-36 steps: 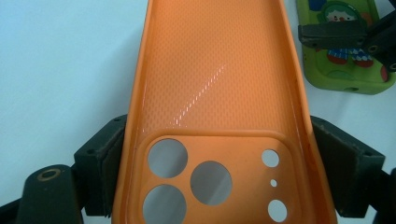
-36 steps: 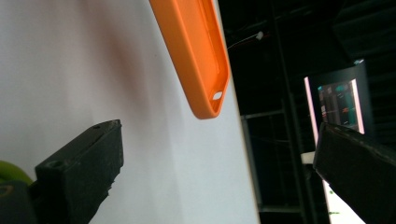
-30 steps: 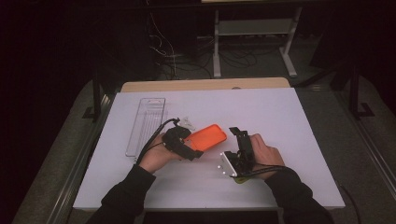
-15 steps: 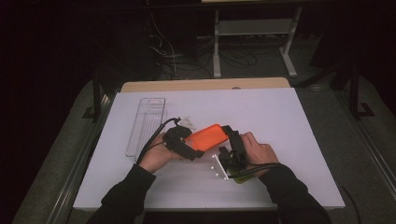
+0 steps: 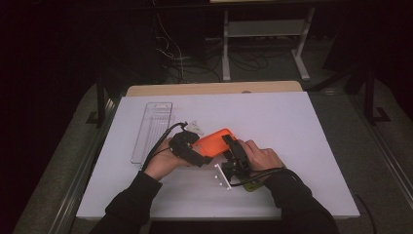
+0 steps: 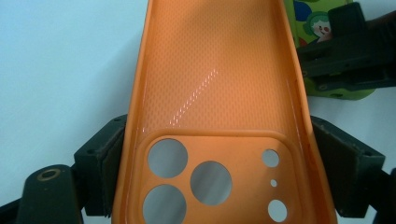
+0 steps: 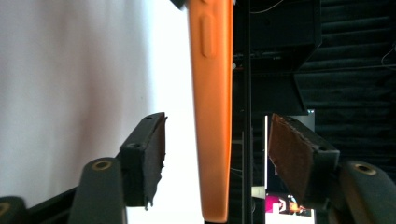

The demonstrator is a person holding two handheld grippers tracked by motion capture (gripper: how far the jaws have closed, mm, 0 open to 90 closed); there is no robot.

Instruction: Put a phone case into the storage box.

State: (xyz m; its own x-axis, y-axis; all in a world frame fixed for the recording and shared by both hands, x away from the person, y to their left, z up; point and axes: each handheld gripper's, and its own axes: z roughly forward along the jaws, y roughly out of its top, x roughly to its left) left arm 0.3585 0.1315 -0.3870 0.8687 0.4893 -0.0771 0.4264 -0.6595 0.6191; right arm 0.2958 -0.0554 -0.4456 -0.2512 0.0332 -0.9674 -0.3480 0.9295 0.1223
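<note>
My left gripper [image 6: 212, 196] is clamped across the orange phone case [image 6: 217, 107] at its camera-cutout end, pads on both side walls. My right gripper [image 7: 217, 158] is open, jaws straddling the case's far edge with a gap each side, not biting yet. The case is held just above the white table [image 5: 292, 126], centre-front. I'd judge it light, thin, flexible and somewhat slick; grip the rims, not the flat back. Its long axis runs from my left gripper up-right toward the right one, open face up.
</note>
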